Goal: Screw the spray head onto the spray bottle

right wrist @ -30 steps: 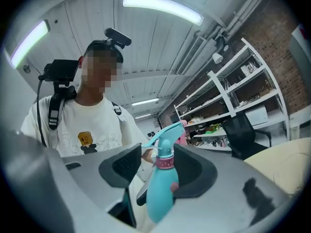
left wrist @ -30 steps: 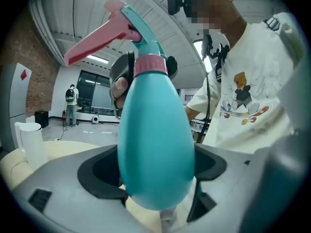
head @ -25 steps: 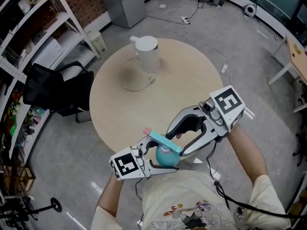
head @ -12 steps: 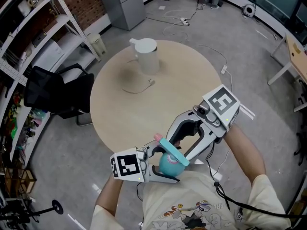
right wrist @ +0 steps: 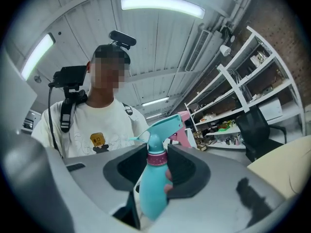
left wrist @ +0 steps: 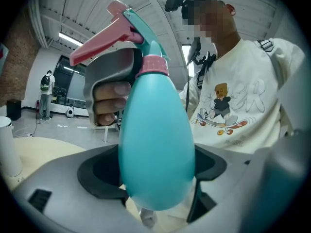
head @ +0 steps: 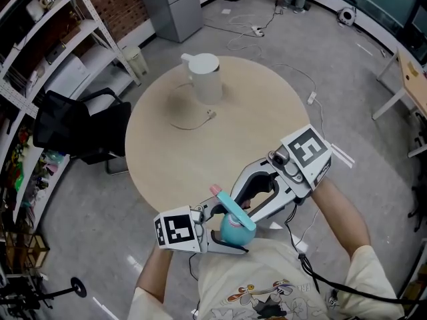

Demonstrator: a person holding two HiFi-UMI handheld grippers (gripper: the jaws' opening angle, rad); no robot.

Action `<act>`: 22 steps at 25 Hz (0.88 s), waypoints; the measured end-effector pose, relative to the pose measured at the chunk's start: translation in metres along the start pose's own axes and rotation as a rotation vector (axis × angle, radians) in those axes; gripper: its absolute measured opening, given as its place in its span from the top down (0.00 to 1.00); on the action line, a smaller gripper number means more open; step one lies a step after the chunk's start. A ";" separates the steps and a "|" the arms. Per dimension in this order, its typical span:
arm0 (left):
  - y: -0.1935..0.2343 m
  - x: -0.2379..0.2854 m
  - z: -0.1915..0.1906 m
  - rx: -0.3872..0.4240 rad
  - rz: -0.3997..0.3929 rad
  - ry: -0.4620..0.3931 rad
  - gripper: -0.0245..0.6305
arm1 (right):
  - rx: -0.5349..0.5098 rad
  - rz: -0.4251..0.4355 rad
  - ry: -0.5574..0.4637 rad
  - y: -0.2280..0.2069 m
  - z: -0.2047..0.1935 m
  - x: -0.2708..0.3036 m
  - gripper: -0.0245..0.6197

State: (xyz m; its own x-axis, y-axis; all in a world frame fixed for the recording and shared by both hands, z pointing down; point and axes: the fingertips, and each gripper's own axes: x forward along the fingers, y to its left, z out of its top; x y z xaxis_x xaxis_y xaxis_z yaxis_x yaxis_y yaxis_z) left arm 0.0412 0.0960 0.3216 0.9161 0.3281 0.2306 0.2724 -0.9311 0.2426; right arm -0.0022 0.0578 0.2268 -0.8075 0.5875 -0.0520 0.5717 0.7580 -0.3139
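Observation:
A teal spray bottle stands upright in my left gripper, which is shut on its round body, below the table's near edge and close to my chest. The spray head, teal with a pink trigger, sits on the bottle's neck above a pink collar. My right gripper reaches in from the right. Its jaws are closing, and the dark pads sit against both sides of the collar.
A round beige table lies ahead with a white kettle and its cord at the far side. A black chair and metal shelving stand to the left. A grey cabinet is beyond the table.
The right gripper has come down and left towards the bottle, and its jaws have narrowed around the spray head. The left gripper and bottle shifted slightly right.

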 end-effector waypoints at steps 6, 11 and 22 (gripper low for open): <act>0.039 -0.018 -0.003 -0.055 0.326 -0.016 0.31 | 0.003 -0.256 -0.067 -0.027 0.003 -0.013 0.76; 0.068 -0.029 -0.005 -0.088 0.623 0.012 0.31 | -0.052 -0.469 -0.093 -0.040 0.007 -0.018 0.76; 0.082 -0.039 -0.016 -0.061 0.764 0.092 0.31 | -0.126 -0.631 -0.073 -0.041 0.003 -0.014 0.71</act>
State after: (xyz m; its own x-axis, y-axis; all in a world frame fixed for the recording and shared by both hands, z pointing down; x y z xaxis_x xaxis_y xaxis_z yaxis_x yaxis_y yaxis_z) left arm 0.0230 0.0088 0.3473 0.8144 -0.3881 0.4314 -0.4452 -0.8947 0.0355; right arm -0.0149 0.0180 0.2374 -0.9992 0.0006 0.0399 -0.0070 0.9814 -0.1916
